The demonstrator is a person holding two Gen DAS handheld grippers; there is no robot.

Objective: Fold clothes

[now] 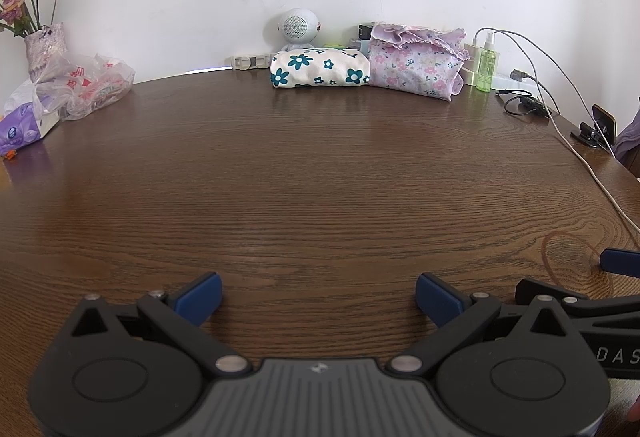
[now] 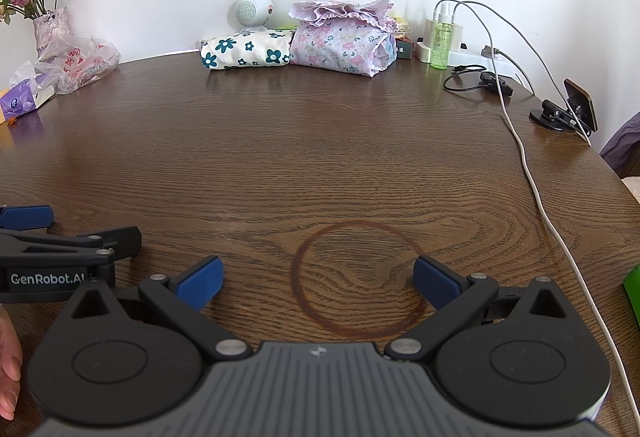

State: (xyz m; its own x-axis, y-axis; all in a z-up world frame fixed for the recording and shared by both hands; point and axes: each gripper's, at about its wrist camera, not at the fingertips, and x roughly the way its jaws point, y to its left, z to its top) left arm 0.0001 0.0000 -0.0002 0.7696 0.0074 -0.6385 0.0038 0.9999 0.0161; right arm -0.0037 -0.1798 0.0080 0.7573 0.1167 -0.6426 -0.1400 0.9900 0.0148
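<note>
Two folded garments lie side by side at the far edge of the brown wooden table by the wall: a white one with teal flowers and a pink floral one with a frilled edge. My left gripper hovers over the near part of the table, jaws wide open, nothing between its blue pads. My right gripper is open too, over a dark ring stain, with nothing held. Each gripper shows at the edge of the other's view.
A vase of dried roses, a plastic bag and a purple tissue pack sit far left. A round white speaker stands behind the clothes. A green spray bottle, chargers, white cables and a phone stand crowd the right.
</note>
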